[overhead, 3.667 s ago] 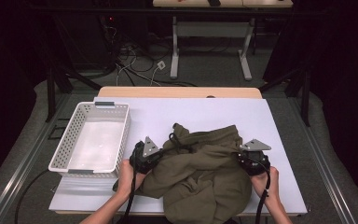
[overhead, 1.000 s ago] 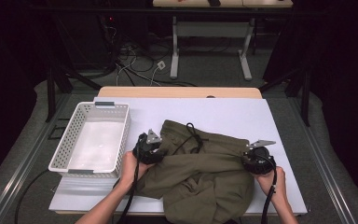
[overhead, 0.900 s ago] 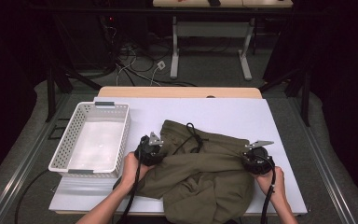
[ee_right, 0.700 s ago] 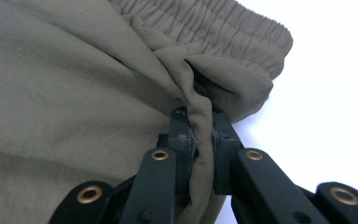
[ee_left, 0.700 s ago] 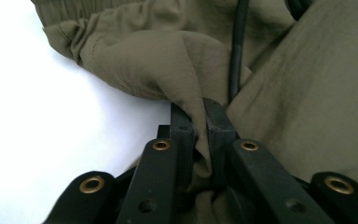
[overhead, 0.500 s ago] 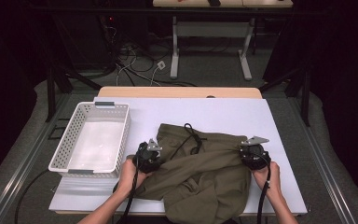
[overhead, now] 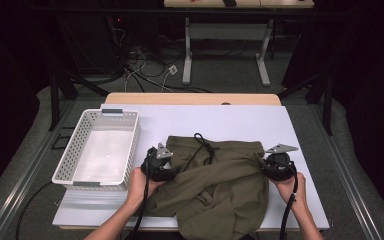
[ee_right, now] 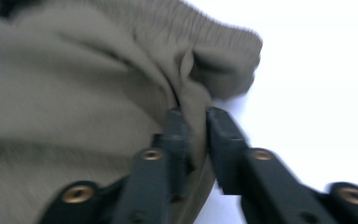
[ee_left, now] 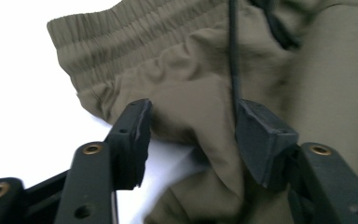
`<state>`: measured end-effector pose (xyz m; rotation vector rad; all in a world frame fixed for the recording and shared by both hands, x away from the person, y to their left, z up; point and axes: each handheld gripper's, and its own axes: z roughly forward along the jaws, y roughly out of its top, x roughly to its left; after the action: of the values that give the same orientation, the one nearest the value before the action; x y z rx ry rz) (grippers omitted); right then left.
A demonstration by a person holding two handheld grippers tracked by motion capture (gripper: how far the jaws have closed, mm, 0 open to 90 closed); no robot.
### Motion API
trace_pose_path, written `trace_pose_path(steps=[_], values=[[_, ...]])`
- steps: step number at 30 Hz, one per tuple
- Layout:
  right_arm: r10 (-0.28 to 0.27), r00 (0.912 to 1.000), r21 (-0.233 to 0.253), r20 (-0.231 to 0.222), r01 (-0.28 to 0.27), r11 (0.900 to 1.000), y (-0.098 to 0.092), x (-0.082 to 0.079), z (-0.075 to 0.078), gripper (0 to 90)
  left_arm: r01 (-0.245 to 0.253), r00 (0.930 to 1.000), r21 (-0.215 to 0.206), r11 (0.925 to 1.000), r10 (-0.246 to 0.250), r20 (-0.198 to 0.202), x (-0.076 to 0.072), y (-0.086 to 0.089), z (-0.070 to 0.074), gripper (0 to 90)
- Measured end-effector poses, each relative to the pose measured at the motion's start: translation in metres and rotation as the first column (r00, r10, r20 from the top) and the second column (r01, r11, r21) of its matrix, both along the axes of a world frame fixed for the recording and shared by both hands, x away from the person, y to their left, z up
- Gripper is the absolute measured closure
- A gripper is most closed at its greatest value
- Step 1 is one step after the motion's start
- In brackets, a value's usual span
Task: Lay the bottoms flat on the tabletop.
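Olive-green shorts (overhead: 215,180) with an elastic waistband and a black drawstring (overhead: 202,142) lie crumpled on the white table top (overhead: 240,120). My left gripper (overhead: 166,170) sits at the shorts' left edge; in the left gripper view its jaws stand wide open around a fold of the shorts (ee_left: 191,93), with the drawstring (ee_left: 234,60) running past the right jaw. My right gripper (overhead: 269,167) holds the shorts' right side; in the right gripper view it (ee_right: 196,122) is shut on a pinch of fabric just below the waistband (ee_right: 214,32).
A white perforated basket (overhead: 100,150) stands at the left of the table, right beside my left gripper. Bare white table lies behind the shorts and to the right of my right gripper. The shorts' lower part hangs over the front edge.
The shorts' top edge has been drawn out wider and flatter. My left gripper has let go of the fabric and now stands open; the right one stays clamped.
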<state>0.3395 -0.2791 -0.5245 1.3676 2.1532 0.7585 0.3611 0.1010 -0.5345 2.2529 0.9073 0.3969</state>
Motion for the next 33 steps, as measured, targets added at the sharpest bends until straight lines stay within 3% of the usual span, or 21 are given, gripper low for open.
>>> trace_pose_path(steps=[2, 4, 9, 14, 18, 20, 22, 23, 26, 29, 33], values=[[-0.008, 0.9995, -0.024, -0.029, 0.007, 1.000, 0.002, -0.001, -0.005, 85.3, 0.024, 0.9996, 0.033, 0.9992, -0.023, -0.013, 0.005, -0.003, -0.009, 56.5], [-0.022, 0.9985, -0.036, -0.051, 0.020, 0.999, 0.001, -0.002, -0.006, 86.4, 0.040, 0.9987, 0.034, 0.9986, -0.039, -0.031, 0.007, -0.005, -0.016, 64.3], [-0.065, 0.9929, -0.044, -0.099, 0.061, 0.997, -0.011, -0.007, -0.005, 87.4, 0.049, 0.9984, 0.039, 0.9980, -0.048, -0.029, 0.005, -0.003, -0.017, 78.0], [-0.116, 0.9819, -0.060, -0.150, 0.108, 0.992, -0.028, -0.009, -0.006, 87.5, 0.047, 0.9976, 0.050, 0.9976, -0.045, -0.052, 0.001, 0.001, -0.014, 83.9], [-0.128, 0.9742, -0.061, -0.186, 0.118, 0.991, -0.034, -0.008, -0.010, 86.9, 0.047, 0.9964, 0.027, 0.9985, -0.045, -0.072, -0.002, 0.007, -0.011, 83.6], [-0.121, 0.9765, -0.076, -0.178, 0.109, 0.991, -0.032, -0.006, -0.009, 82.4, 0.030, 0.9977, 0.025, 0.9992, -0.028, -0.061, -0.002, 0.009, -0.010, 78.5], [-0.121, 0.9787, -0.077, -0.166, 0.110, 0.991, -0.031, -0.005, -0.008, 75.5, 0.010, 0.9987, 0.029, 0.9995, -0.009, -0.050, -0.001, 0.008, -0.007, 66.7], [-0.117, 0.9807, -0.072, -0.156, 0.107, 0.992, -0.031, -0.005, -0.007, 70.1, -0.001, 0.9989, 0.024, 0.9997, 0.002, -0.047, 0.000, 0.008, -0.006, 56.6], [-0.106, 0.9863, -0.040, -0.126, 0.102, 0.994, -0.029, -0.004, -0.003, 56.9, -0.024, 0.9991, 0.007, 0.9997, 0.025, -0.034, 0.002, 0.007, -0.001, 44.2], [-0.099, 0.9904, -0.021, -0.097, 0.097, 0.995, -0.026, -0.002, 0.000, 46.7, -0.033, 0.9993, -0.012, 0.9994, 0.033, -0.020, 0.004, 0.008, 0.003, 38.8], [-0.090, 0.9944, 0.002, -0.056, 0.090, 0.996, -0.021, 0.002, 0.005, 40.9, -0.049, 0.9988, -0.042, 0.9979, 0.049, -0.006, 0.008, 0.008, 0.010, 35.3]])
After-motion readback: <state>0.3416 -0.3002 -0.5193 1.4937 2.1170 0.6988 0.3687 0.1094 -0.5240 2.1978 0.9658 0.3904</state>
